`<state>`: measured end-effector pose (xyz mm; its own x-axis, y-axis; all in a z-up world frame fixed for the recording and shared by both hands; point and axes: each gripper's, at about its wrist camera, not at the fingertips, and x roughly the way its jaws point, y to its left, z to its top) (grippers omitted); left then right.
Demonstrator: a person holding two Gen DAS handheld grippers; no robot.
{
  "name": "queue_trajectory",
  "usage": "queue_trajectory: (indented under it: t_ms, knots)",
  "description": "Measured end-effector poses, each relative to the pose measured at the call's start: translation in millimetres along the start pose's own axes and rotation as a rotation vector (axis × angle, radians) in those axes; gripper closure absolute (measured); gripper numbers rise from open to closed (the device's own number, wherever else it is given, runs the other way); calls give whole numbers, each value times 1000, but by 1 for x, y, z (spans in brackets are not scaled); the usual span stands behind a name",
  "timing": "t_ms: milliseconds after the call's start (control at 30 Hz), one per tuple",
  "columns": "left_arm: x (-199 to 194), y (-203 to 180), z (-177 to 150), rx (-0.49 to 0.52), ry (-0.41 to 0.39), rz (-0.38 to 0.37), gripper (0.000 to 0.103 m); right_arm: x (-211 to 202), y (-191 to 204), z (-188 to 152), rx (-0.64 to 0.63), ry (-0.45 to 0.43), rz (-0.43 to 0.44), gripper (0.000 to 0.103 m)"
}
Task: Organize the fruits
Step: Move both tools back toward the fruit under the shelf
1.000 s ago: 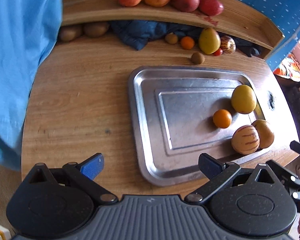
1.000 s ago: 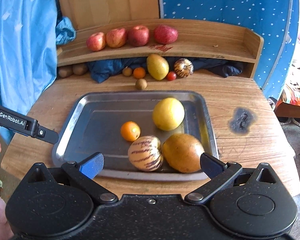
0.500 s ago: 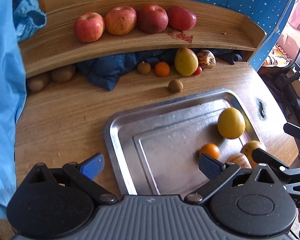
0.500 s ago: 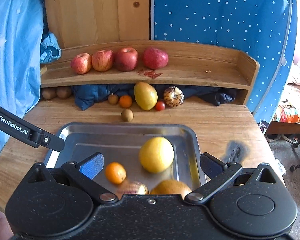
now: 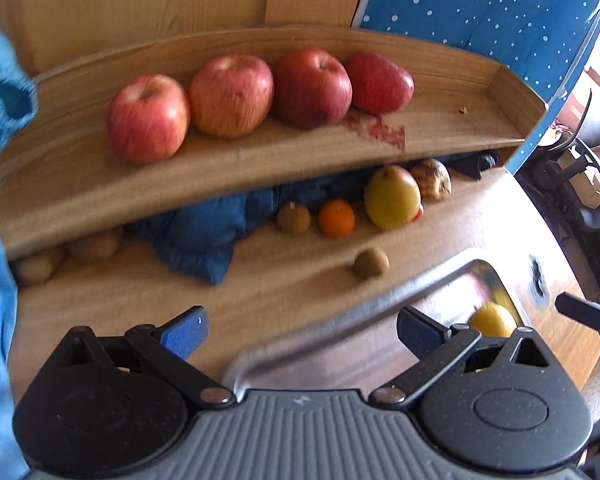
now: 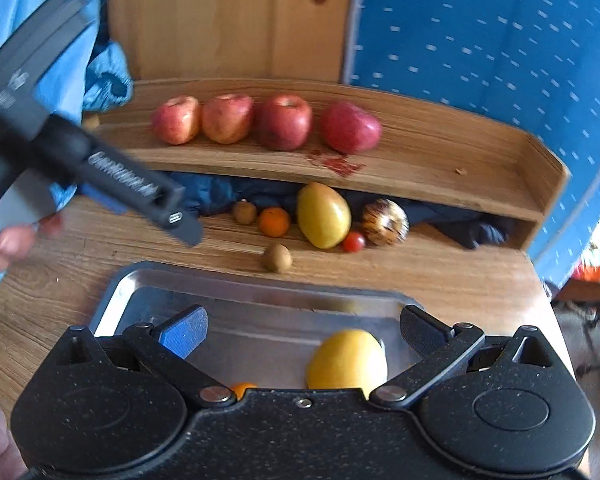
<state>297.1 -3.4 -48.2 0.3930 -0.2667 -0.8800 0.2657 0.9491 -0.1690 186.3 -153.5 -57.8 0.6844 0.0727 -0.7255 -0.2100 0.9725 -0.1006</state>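
Steel tray now drops low in both views: you've raised both grippers, left and right, spread and empty, toward the brown kiwi.

Tray shiny smooth metal; table and shelf grained wood; dark blue cloth crumpled, matt; gripper fingers textured matt plastic; apples glossy.

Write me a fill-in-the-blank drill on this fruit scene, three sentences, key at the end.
1. The shelf holds ___ apples in a row.
2. The big yellow fruit lies in the metal ___.
3. Both the left gripper and the right gripper are ___ and hold nothing.

Missing words: four; tray; open
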Motion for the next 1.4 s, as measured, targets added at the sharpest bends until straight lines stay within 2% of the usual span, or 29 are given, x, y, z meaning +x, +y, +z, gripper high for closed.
queue_trajectory:
  t_ms: [267, 467, 600, 800, 833, 933, 1067, 1167, 1300, 1400]
  knots:
    - [31, 9, 27, 33, 0, -49, 1, 39, 2, 33, -8, 47, -1, 1]
    - [48, 20, 31, -45, 0, -125, 1, 63, 2, 41, 85, 80, -4, 7]
    - [55, 21, 32, -55, -16, -141, 1, 76, 7, 39, 107, 111, 2, 11]
    - [65, 19, 35, -78, -45, -140, 16, 90, 8, 40, 105, 139, -15, 23]
    - [67, 19, 35, -89, -52, -148, 22, 92, 8, 40, 104, 144, -15, 23]
    - [69, 19, 34, -119, -69, -151, 30, 98, 10, 41, 94, 156, -11, 28]
    - [77, 24, 35, -153, -54, -154, 46, 107, 13, 44, 81, 176, -9, 43]
    - [83, 29, 38, -173, -46, -165, 57, 114, 14, 46, 85, 182, -11, 47]
    - [86, 34, 41, -175, -54, -183, 55, 122, 13, 47, 95, 191, -9, 54]
    - [87, 35, 42, -183, -62, -185, 55, 127, 12, 48, 114, 204, 3, 54]
